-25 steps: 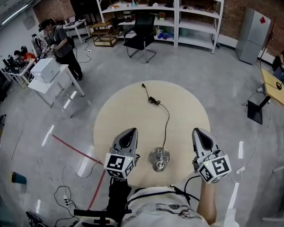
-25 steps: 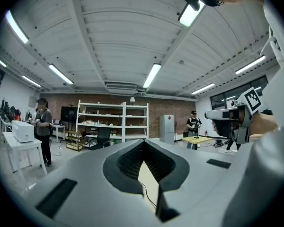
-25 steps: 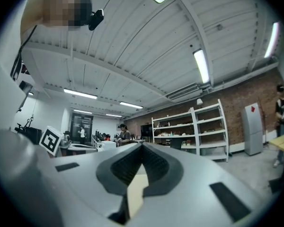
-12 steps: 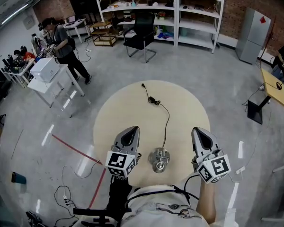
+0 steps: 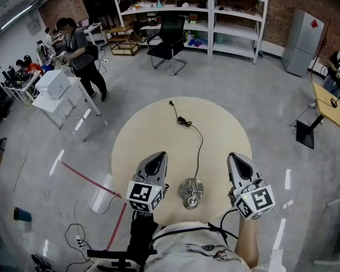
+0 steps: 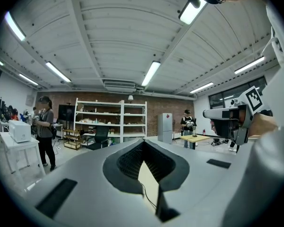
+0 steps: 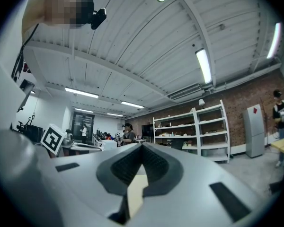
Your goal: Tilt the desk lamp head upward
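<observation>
In the head view the desk lamp (image 5: 191,192) stands on the near part of the round beige table (image 5: 153,129), seen from above as a silvery base and head. Its black cable (image 5: 200,146) runs away to a plug (image 5: 184,120). My left gripper (image 5: 153,160) hovers just left of the lamp and my right gripper (image 5: 237,159) a little further off on its right, neither touching it. Both point level over the table. In the left gripper view the left gripper (image 6: 143,142) has its jaws closed tip to tip with nothing held. The right gripper (image 7: 142,145) shows the same in its own view.
A black office chair (image 5: 169,41) and white shelves (image 5: 187,10) stand beyond the table. White tables (image 5: 59,92) and a person (image 5: 79,52) are at the far left, a grey cabinet (image 5: 302,41) at the far right. Cables and a red tape line (image 5: 90,180) lie on the floor.
Both grippers and the lamp have kept their places. The person at the far left has shifted a little beside the white tables.
</observation>
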`<state>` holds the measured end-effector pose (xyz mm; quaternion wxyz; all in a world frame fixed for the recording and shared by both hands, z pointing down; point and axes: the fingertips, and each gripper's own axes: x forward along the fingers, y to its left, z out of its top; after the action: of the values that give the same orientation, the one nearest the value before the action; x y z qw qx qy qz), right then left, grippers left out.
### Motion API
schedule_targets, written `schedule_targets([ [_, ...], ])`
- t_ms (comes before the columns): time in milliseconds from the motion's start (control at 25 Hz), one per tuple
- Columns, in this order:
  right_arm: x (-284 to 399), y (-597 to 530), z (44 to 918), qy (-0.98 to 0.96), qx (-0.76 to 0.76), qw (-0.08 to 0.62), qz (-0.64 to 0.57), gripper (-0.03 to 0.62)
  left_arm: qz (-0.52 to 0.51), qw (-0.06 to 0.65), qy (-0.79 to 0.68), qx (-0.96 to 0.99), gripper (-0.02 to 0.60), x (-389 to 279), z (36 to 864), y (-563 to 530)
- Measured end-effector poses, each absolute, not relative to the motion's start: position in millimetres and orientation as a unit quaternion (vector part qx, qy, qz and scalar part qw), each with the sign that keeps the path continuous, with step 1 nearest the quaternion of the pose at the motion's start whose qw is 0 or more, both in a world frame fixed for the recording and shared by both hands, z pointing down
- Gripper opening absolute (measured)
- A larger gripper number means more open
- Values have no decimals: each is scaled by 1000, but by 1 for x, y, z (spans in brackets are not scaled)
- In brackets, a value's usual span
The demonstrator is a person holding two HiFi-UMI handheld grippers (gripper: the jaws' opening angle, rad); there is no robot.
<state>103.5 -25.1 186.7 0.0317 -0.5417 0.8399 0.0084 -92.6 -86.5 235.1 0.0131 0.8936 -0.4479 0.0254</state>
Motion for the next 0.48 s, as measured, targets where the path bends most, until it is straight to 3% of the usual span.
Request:
schedule_targets([
  [480, 103, -27, 185, 845, -534, 27, 8, 3, 26, 16, -438, 898, 2, -84, 234, -88],
])
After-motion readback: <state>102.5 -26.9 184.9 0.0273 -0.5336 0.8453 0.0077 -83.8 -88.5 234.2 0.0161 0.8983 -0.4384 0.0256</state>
